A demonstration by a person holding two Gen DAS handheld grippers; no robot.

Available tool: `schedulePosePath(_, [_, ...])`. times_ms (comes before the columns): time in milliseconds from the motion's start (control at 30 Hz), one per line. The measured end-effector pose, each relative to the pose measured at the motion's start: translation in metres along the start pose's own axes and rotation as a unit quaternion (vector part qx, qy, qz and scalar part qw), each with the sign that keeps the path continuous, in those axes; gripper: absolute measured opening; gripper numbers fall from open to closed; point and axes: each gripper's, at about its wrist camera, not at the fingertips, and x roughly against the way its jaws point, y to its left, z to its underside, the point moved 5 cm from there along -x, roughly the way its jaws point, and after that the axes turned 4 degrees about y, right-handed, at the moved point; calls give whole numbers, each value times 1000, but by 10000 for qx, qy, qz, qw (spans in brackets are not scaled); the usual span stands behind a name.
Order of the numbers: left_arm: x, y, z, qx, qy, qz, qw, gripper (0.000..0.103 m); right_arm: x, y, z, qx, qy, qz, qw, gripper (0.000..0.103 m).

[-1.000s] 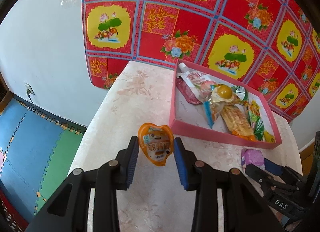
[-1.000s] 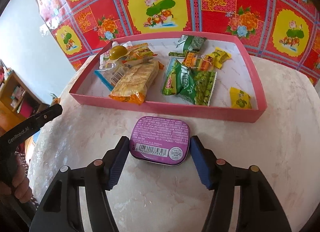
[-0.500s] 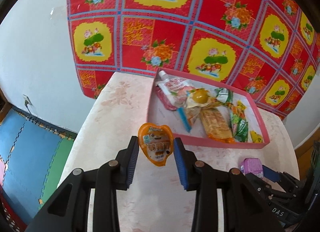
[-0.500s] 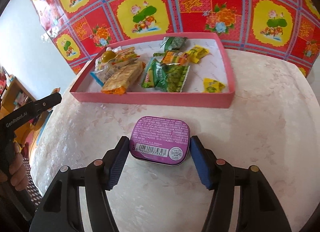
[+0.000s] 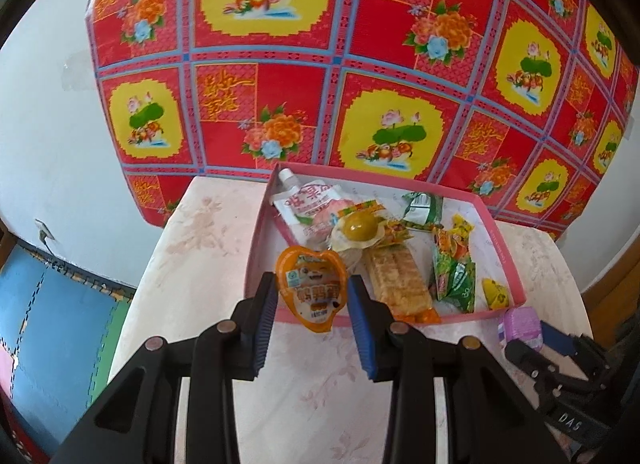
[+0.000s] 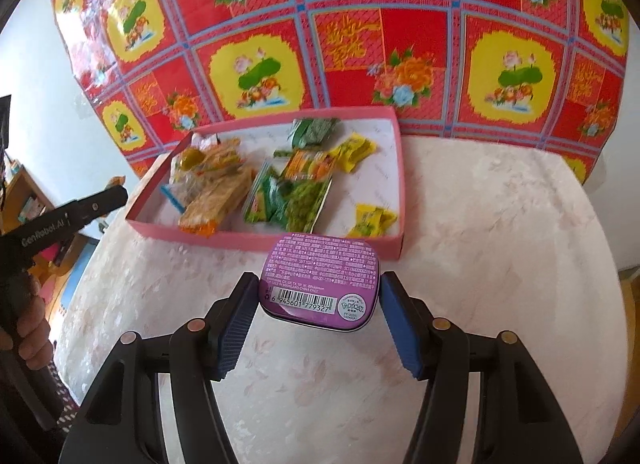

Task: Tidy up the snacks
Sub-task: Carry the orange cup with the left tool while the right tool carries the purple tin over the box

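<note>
- Pink tray (image 5: 261,241) on the counter (image 5: 208,232) already holds snack packets (crowded left half).
- Left gripper (image 5: 312,298) clamps an orange pouch (image 5: 313,288) above the tray's near-left corner, tip down.
- Right gripper (image 6: 319,296) clamps a purple tin (image 6: 320,278) before the tray's near wall, long axis crosswise.

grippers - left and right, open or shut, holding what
Left gripper: shut on the orange heart-shaped snack pack.
Right gripper: shut on the purple tin.

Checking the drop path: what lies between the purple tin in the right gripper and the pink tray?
Only bare pale tabletop. The right wrist view shows the purple tin held short of the pink tray, with nothing lying before its near wall.
</note>
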Motion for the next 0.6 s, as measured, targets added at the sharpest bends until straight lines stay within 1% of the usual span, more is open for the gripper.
schedulePosePath(233, [-9, -9, -10, -112, -13, 23, 9999, 37, -4, -2, -25, 10, -123, 55, 9999, 63])
schedulePosePath(600, [-36, -18, -23, -157, 102, 1, 9998, 37, -28, 2, -56, 94, -136, 27, 9999, 63])
